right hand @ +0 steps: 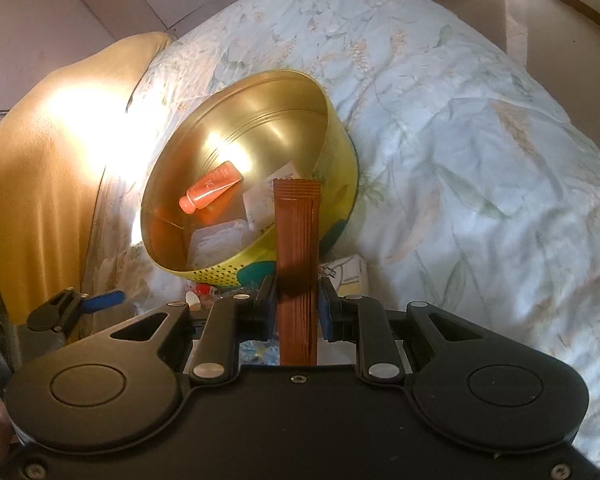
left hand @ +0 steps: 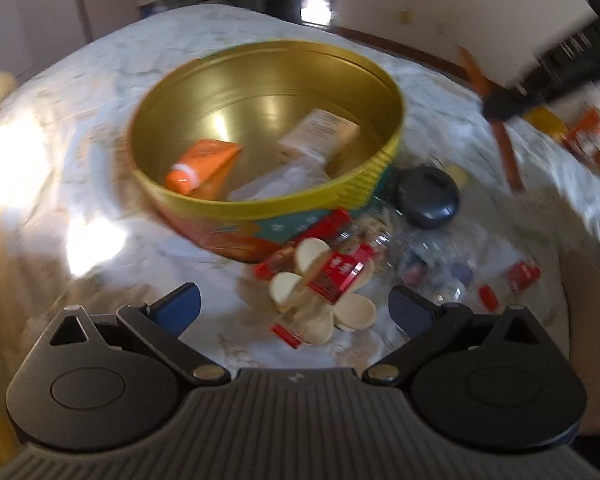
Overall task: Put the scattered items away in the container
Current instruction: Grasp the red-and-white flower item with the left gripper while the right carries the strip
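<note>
Your right hand-held gripper (right hand: 293,300) is clamped on a brown stick sachet (right hand: 297,240), long axis pointing straight out from the fingers toward the gold tin (right hand: 342,152). The tin sits dead ahead and just below on the bed (right hand: 480,120), so that hand looks nearest for the drop. Your left hand-held gripper (left hand: 294,306) has its fingers wide apart above the red-wrapped snack packet (left hand: 332,272) lying beside the tin.
</note>
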